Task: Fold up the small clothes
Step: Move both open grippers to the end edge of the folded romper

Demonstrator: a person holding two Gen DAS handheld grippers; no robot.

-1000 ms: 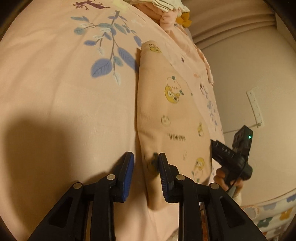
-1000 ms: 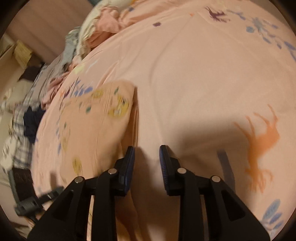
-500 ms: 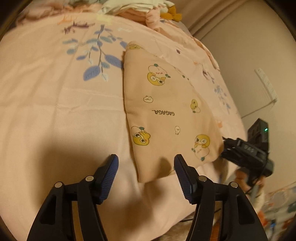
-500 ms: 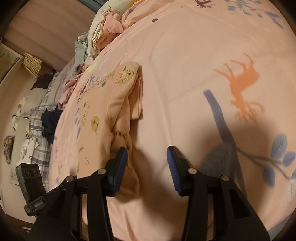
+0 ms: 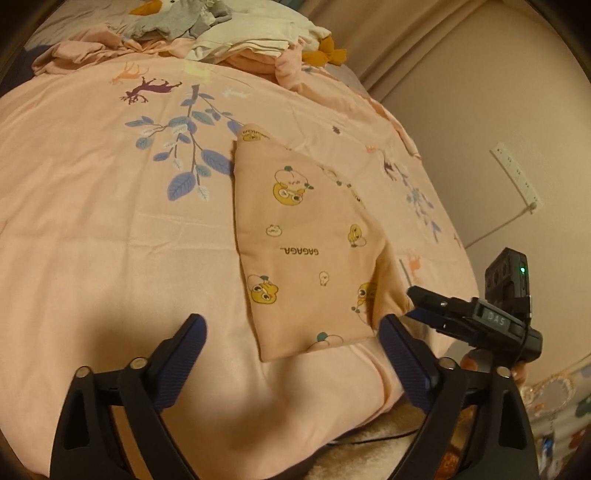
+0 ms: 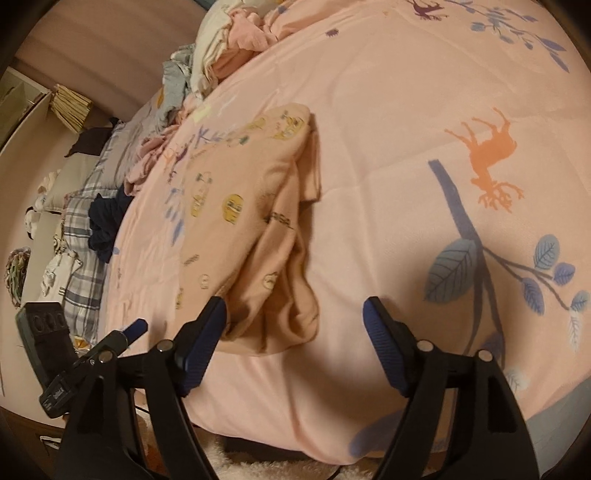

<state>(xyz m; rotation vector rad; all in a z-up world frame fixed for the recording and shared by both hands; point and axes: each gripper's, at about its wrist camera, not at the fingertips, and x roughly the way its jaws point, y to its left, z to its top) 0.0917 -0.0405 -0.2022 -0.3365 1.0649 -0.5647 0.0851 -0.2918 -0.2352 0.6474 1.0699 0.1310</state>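
Judging by how it lies, I count the small peach garment [image 5: 310, 254] with the duck print as folded: it rests flat on the pink bedspread [image 5: 92, 229] as a narrow panel in the centre of the left wrist view. In the right wrist view, centre-left, its near end looks bunched and lumpy, so a tidy-up may be wanted. A heap of unfolded clothes [image 5: 229, 33] sits along the top of the left view, so I reckon most of the task is left.

My left tongs [image 5: 291, 343] stand wide open at the bottom of their frame, empty, with the garment's near edge just beyond the tips. My right tongs [image 6: 295, 325] are also spread and grip nothing; the left finger [image 6: 207, 332] sits just beside the bunched end.

Compared with a second ago, both pairs have just been opening from nearly closed, with nothing between them now. The garment appears further from both cameras, and more of the bed shows.
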